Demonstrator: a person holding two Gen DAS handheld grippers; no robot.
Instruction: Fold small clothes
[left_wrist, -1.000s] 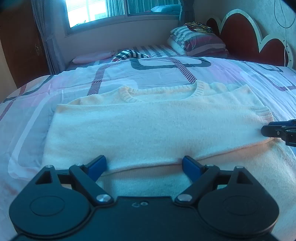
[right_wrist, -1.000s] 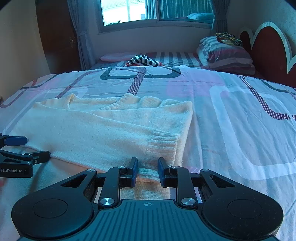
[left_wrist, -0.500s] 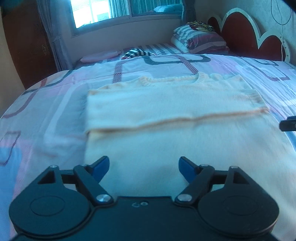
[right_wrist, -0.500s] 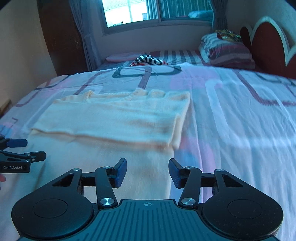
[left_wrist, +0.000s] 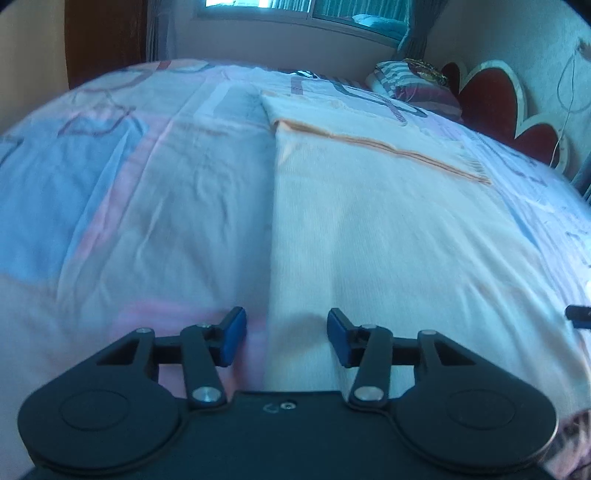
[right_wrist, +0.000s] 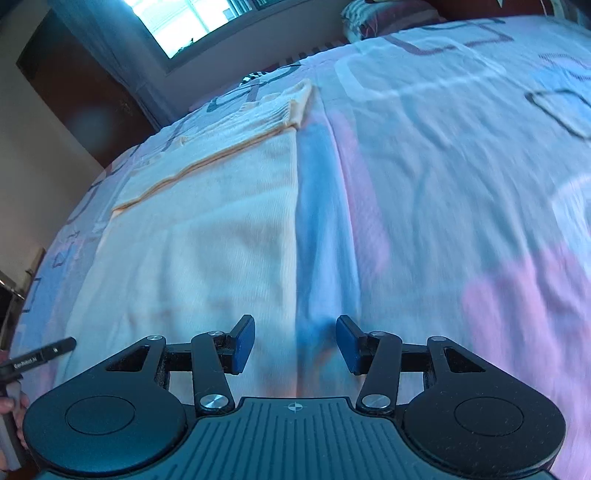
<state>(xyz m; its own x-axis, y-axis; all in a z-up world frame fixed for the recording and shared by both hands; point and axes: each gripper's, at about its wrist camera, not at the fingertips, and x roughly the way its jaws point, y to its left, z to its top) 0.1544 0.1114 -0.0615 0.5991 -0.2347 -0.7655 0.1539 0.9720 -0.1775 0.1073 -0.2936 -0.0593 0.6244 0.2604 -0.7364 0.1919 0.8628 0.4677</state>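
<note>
A cream knitted sweater (left_wrist: 369, 240) lies flat on the patterned bedspread (left_wrist: 147, 203), its sleeves folded across the far part. My left gripper (left_wrist: 286, 336) hovers at the sweater's near left edge. Its jaws are closing, the edge runs between them, and the pads do not press on it. In the right wrist view the sweater (right_wrist: 203, 258) fills the left half. My right gripper (right_wrist: 295, 343) stands part open over the sweater's right edge, gripping nothing. The right gripper's tip (left_wrist: 578, 317) shows at the left view's right rim. The left gripper's finger (right_wrist: 37, 356) shows at the right view's left rim.
Striped pillows (left_wrist: 413, 85) and a red scalloped headboard (left_wrist: 491, 99) stand at the far right of the bed. A window (right_wrist: 192, 18) and a dark wooden door (left_wrist: 103, 37) are behind. A black-and-white striped cloth (right_wrist: 255, 75) lies beyond the sweater. A hand (right_wrist: 7, 406) holds the left gripper.
Both grippers pulled back from the folded sleeves toward the near hem and out to the sweater's side edges, rolling as they went. The right let go of the cuff and opened; the left jaws narrowed.
</note>
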